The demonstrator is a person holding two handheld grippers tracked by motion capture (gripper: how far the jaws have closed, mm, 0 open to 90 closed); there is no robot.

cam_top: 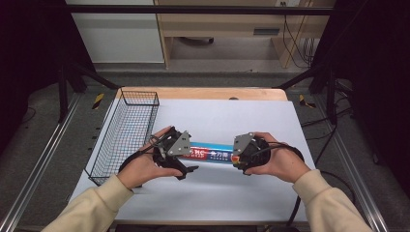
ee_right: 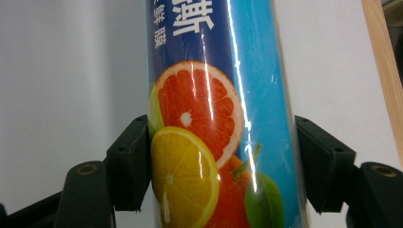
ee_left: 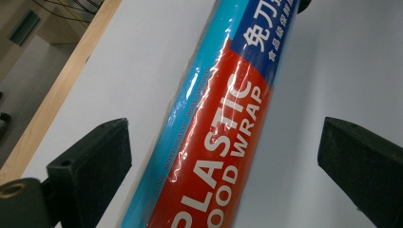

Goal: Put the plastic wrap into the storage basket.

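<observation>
Plastic wrap roll above the white desk beside wire basket: right claw clamps one end, left claw gapes wide around the other — keep level, close left before carrying.

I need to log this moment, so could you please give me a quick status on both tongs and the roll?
Right tongs shut on blue-and-red plastic food wrap roll. Left tongs open, straddling roll, pads clear. Black wire basket left of it, nothing blocking.

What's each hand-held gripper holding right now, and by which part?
The right hand-held gripper clamps the plastic food wrap roll at its fruit-printed end. The left hand-held gripper straddles the other end, jaws open, not gripping.
</observation>
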